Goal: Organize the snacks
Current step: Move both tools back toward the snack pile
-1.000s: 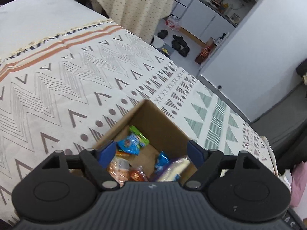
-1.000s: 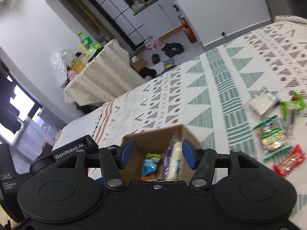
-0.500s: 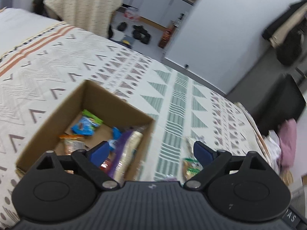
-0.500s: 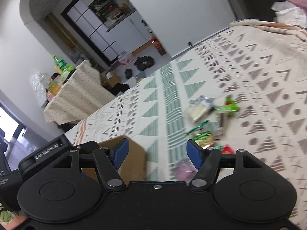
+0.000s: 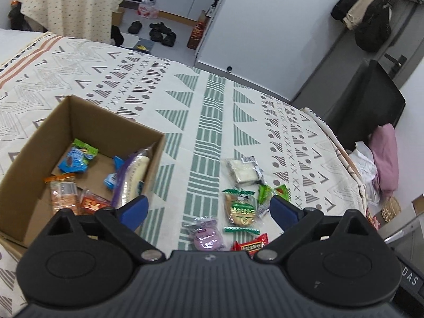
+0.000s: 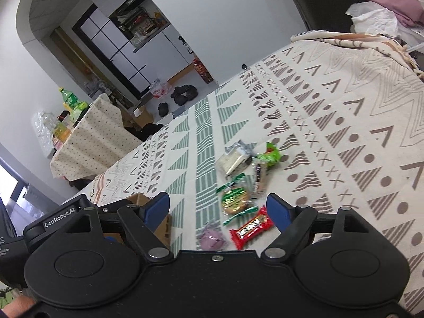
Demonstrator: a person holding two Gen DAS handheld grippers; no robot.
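Several packets already sit in the brown cardboard box (image 5: pixel 79 143) at left of frame; a loose cluster of wrapped snacks (image 5: pixel 238 198) waits on the patterned bedspread (image 5: pixel 212 111). Left gripper (image 5: pixel 209 206) and right gripper (image 6: pixel 218 208) both empty, jaws opening.

A red snack bar (image 6: pixel 251 228) and a green-wrapped biscuit (image 6: pixel 235 200) are seen on the patterned bedspread (image 6: pixel 344 122) between the opening jaws of the right hand-held gripper (image 6: pixel 218 206) (nothing gripped).
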